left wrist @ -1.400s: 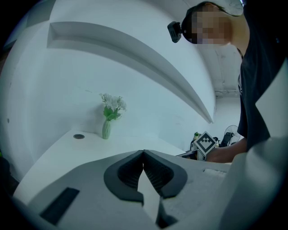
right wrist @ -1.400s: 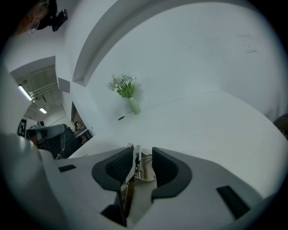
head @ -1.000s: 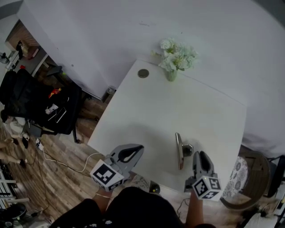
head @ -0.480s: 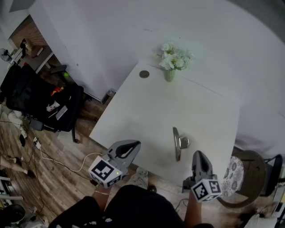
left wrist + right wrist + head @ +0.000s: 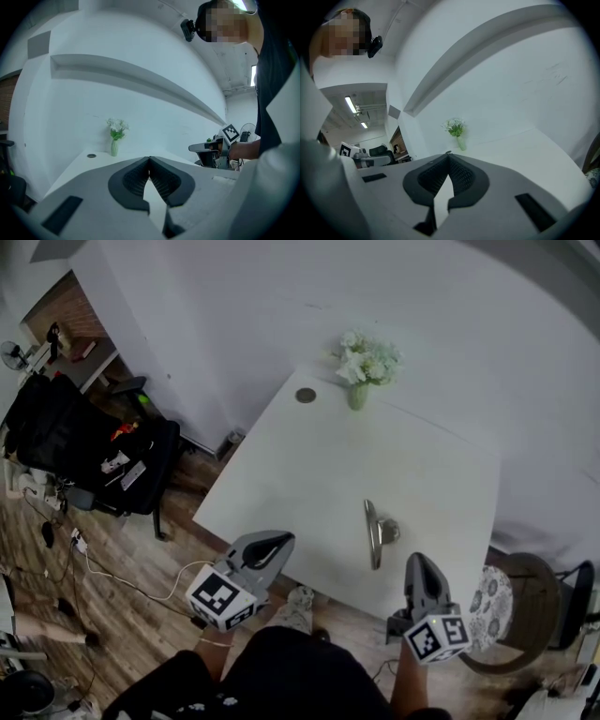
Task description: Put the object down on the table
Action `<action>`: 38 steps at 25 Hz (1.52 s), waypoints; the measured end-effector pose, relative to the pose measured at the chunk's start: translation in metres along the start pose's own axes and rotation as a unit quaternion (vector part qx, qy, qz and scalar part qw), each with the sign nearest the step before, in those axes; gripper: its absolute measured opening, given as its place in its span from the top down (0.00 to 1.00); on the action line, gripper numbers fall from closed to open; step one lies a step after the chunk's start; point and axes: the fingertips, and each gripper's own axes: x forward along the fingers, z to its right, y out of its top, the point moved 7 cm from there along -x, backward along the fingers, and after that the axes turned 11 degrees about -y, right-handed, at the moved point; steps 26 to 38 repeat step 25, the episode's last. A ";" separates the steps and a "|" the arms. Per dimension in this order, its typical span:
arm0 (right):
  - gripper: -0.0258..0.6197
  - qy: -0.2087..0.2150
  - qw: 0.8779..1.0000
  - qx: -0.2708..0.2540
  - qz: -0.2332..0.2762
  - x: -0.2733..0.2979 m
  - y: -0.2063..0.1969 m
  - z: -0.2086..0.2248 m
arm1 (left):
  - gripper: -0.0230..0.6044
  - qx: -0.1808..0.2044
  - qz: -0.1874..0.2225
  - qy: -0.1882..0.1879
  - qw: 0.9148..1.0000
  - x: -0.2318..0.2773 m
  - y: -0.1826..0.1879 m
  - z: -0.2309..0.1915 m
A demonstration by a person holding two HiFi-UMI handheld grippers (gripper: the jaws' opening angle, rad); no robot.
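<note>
A slim metal object (image 5: 375, 532) with a small knob on its side lies on the white table (image 5: 309, 474) near the front edge. My right gripper (image 5: 418, 562) is just off that edge, to the right of the object and apart from it. Its jaws are shut with nothing between them (image 5: 448, 154). My left gripper (image 5: 284, 539) hovers off the table's front left edge, also shut and empty (image 5: 149, 159). Each gripper view shows the other gripper off to the side.
A green vase of white flowers (image 5: 366, 367) and a small round disc (image 5: 306, 396) stand at the table's far edge. A black bag on a chair (image 5: 84, 456) sits on the wooden floor at the left. A chair with a patterned cushion (image 5: 502, 610) is at the right.
Both grippers have drawn back from the table's front edge toward the person. The right one is farther from the metal object, which stays lying on the table.
</note>
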 end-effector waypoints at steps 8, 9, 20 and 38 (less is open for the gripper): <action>0.97 0.009 1.000 -0.015 -0.005 -0.002 0.002 -0.009 | 0.97 0.001 0.001 0.000 1.000 -0.006 -0.002 0.003; 0.96 0.009 1.000 -0.016 -0.005 -0.002 0.002 -0.009 | 0.97 0.001 -0.001 0.001 1.000 -0.007 -0.002 0.003; 0.97 0.012 1.000 -0.020 -0.003 -0.005 0.004 -0.009 | 0.96 -0.003 -0.002 0.004 1.000 -0.009 -0.004 0.007; 0.96 0.013 1.000 -0.019 -0.003 -0.008 0.003 -0.006 | 0.97 -0.002 0.003 0.002 1.000 -0.008 -0.003 0.012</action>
